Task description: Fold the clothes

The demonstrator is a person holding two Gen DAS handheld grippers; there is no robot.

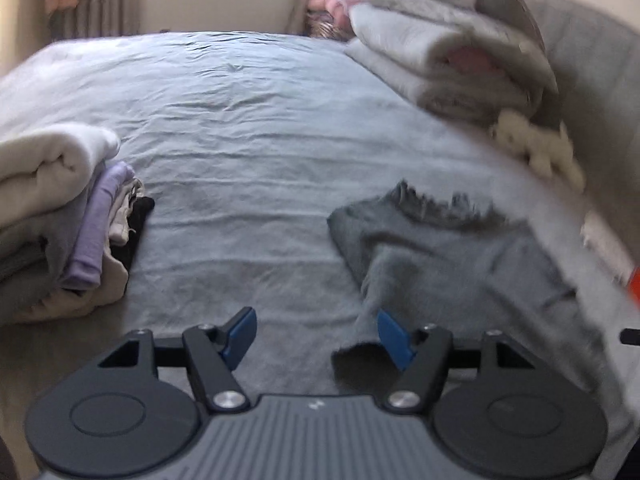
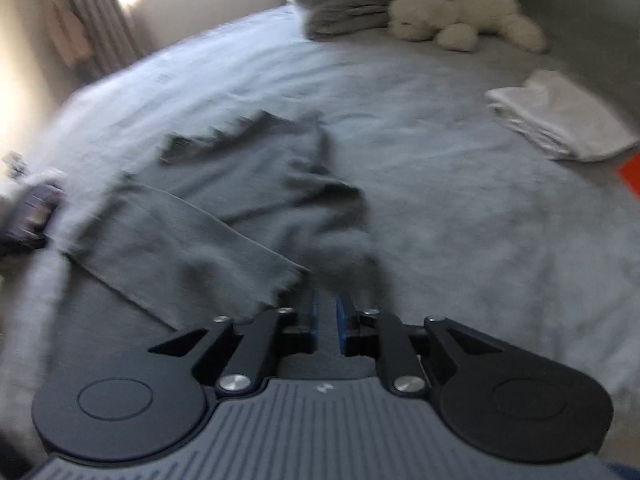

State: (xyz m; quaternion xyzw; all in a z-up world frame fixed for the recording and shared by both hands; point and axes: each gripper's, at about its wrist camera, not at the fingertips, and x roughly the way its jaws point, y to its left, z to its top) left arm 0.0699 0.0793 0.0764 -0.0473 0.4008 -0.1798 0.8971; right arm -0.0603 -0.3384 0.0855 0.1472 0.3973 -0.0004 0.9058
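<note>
One grey fringed garment is lying limp on the bed, 11 o'clock of the right claw. It's looking soft, light and floppy; best taken at a hem corner. Left claw is standing released, empty. Right claw is sitting slightly parted, gripping nothing. One folded pile is sitting at 9 o'clock.

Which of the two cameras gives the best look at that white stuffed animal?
The right wrist view: the white stuffed animal lies whole and fairly sharp beside the grey blankets. The left wrist view catches it only as a blurred shape at the right edge.
</note>
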